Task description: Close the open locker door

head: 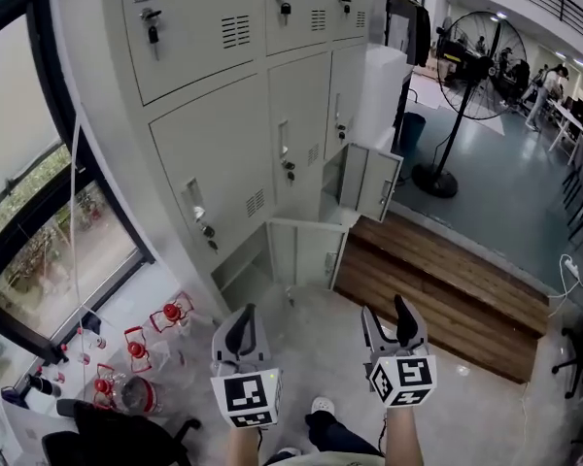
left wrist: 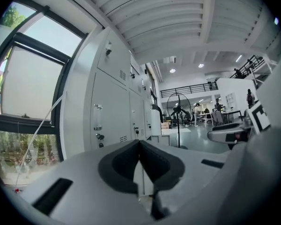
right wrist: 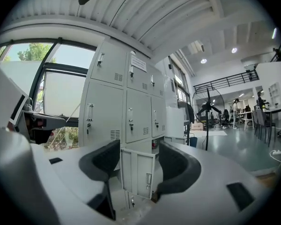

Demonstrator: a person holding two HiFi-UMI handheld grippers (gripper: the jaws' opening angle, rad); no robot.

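Observation:
A bank of grey lockers (head: 233, 153) rises ahead and to my left. Two low doors stand open: one on the bottom row (head: 309, 252) and one just above and to its right (head: 371, 181). Both grippers hang in the air well short of them. My left gripper (head: 241, 316) is shut with nothing in it, its tips meeting (left wrist: 139, 143). My right gripper (head: 389, 311) is open and empty. In the right gripper view, the bottom open door (right wrist: 138, 172) shows between the jaws of my right gripper (right wrist: 139, 146), still some way off.
A raised wooden platform (head: 437, 289) lies right of the lockers, with a standing fan (head: 476, 66) and a blue bin (head: 411, 129) beyond. Red objects (head: 136, 348) sit on the floor by the window at left. A black chair (head: 117, 435) is at the lower left.

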